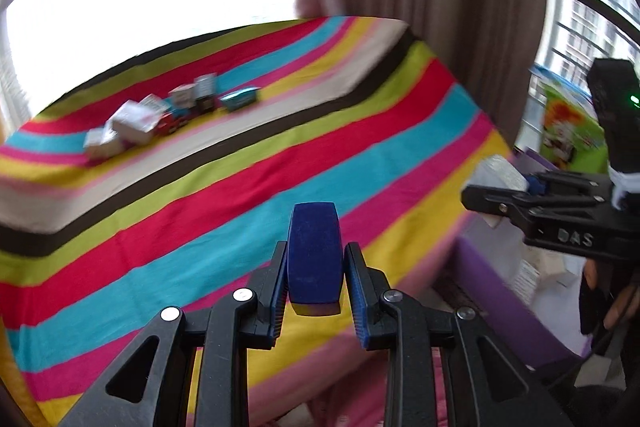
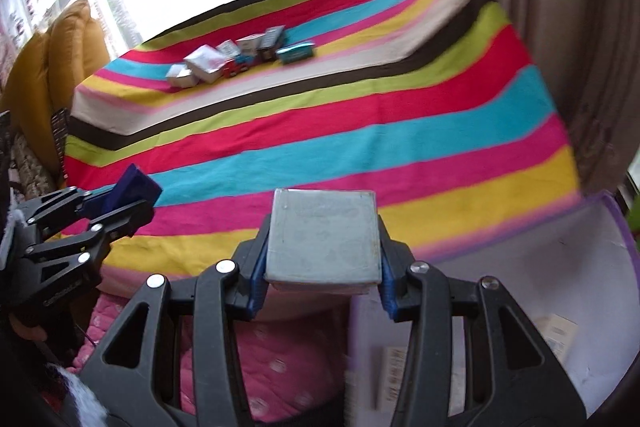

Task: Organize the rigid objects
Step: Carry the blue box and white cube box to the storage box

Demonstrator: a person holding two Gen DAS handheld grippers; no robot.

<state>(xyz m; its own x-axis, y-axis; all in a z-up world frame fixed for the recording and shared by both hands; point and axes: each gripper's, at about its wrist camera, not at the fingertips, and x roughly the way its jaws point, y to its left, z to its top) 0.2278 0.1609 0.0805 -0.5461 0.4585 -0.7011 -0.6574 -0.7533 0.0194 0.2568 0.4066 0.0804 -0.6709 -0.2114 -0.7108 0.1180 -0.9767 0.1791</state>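
Your left gripper (image 1: 314, 263) pinches a narrow blue box (image 1: 314, 255) at frame centre, and your right gripper (image 2: 322, 259) clamps a grey box (image 2: 323, 239) by its sides. The box row (image 1: 172, 115) sits upper left on the striped cloth (image 1: 240, 187); a careless set-down could topple it, and the upright blue box may twist loose.

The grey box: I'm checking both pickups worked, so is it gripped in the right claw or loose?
Gripped. The grey box sits between the right claw's blue pads, held above the striped cloth.
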